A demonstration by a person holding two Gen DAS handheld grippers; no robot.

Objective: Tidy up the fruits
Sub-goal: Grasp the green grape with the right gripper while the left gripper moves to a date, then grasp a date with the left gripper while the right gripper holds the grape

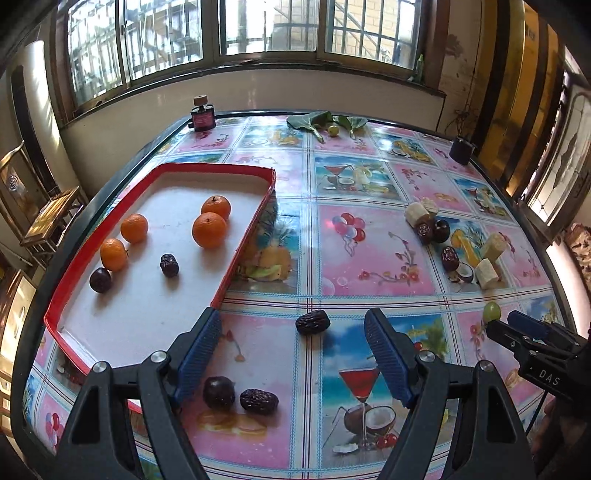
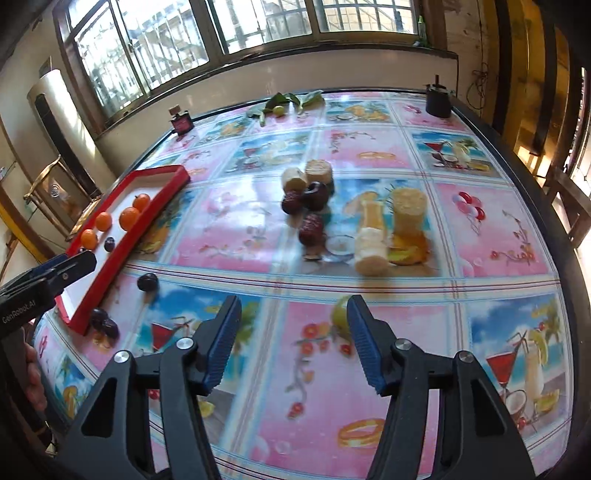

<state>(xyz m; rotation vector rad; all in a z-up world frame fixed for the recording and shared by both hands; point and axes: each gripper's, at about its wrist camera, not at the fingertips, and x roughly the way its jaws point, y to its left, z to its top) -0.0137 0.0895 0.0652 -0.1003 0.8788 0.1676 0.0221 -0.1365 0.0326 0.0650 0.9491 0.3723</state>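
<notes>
On table, fruit sort approx. half done.
Red tray (image 1: 255,225) holds four oranges (image 1: 209,229) + two dark fruits; dates (image 1: 312,322), grape (image 1: 491,311) etc. still out. My left tongs (image 1: 291,339) & right tongs (image 2: 293,341) wide, empty.

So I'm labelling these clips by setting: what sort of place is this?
Most likely a room in a home: a table under a fruit-print cloth, barred windows behind it, and a wooden chair against the wall.

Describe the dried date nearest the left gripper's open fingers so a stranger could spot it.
Start at the red tray and follow its near corner onto the tablecloth. The date lies alone there, ahead of the left gripper. Unlike the dark pair beside the left finger, it has no neighbour touching it.
</notes>
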